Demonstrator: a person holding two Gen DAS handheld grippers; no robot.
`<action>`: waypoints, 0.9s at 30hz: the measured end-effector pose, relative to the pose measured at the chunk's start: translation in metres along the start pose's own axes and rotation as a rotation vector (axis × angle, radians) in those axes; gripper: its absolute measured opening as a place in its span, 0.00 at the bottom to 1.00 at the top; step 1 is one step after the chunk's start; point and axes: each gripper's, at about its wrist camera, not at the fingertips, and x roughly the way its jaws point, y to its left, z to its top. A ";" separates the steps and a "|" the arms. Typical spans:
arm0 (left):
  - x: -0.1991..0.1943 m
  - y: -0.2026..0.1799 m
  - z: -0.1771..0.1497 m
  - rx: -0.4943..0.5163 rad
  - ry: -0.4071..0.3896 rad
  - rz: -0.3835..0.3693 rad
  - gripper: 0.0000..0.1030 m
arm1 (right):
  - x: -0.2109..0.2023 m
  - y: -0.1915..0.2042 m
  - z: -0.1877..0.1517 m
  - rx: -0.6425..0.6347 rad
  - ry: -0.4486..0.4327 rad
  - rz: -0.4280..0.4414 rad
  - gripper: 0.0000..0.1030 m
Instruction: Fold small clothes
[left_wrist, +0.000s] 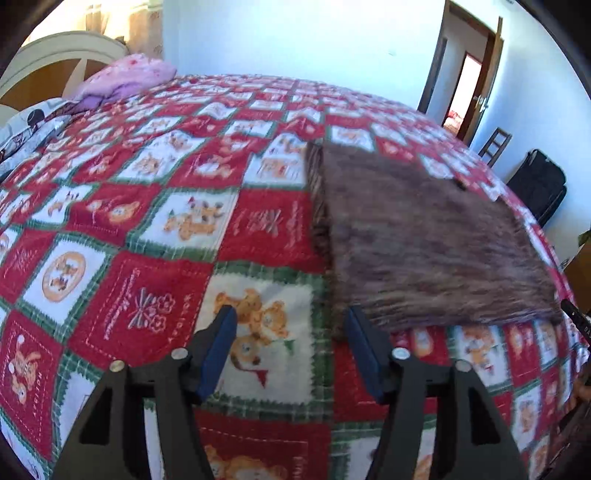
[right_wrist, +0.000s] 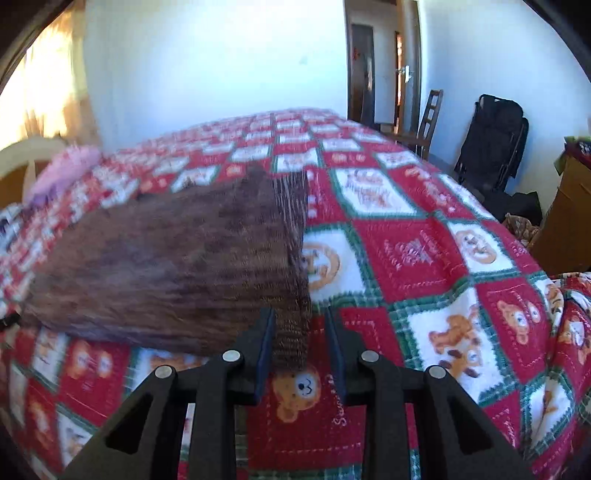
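A brown knitted garment lies folded into a flat rectangle on the red, white and green patchwork bedspread. My left gripper is open and empty, with its right finger beside the garment's near left corner. In the right wrist view the garment lies left of centre. My right gripper is open, and the garment's near right corner reaches between its fingers without being pinched. The tip of the right gripper shows at the right edge of the left wrist view.
A pink pillow lies at the head of the bed by a cream headboard. A wooden chair, a black folded stroller and a wooden cabinet stand to the right of the bed. An open door is beyond.
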 end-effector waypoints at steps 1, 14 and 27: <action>-0.004 -0.008 0.006 0.011 -0.034 -0.033 0.60 | -0.005 0.004 0.004 -0.009 -0.021 0.011 0.28; 0.037 -0.077 0.000 0.100 -0.040 -0.102 0.67 | 0.058 0.032 0.025 -0.019 0.102 0.071 0.23; 0.036 -0.080 -0.003 0.136 -0.056 -0.222 0.98 | 0.127 0.023 0.112 0.074 0.099 0.126 0.29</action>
